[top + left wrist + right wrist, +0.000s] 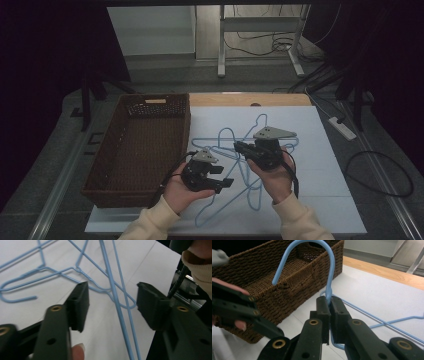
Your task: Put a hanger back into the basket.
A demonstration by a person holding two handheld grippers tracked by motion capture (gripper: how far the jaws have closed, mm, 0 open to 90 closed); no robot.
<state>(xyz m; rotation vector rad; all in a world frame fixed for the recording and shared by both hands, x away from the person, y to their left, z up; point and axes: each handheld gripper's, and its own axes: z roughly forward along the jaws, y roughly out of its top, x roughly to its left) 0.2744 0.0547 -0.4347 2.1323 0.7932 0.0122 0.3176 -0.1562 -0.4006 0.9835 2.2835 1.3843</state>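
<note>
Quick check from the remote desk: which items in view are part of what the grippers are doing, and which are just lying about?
In the job:
- blue wire hangers; right gripper shut on one hanger's neck, hook up
- left gripper, fingers open over hanger wires
- wicker basket, likely the destination

Lying about:
- power strip on the floor
- cables
- table frame behind

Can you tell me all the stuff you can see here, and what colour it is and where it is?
Wire hangers: several, exact count unclear, light blue, tangled in a pile on the white table top, right of the basket.
Wicker basket: one, dark brown, on the table's left side.
Table: one, white top with a wooden far edge.
Power strip: one, white, on the floor to the right.
Left gripper: one, black, jaws apart over hanger wires.
Right gripper: one, black, closed on a hanger's neck, just below its hook.
</note>
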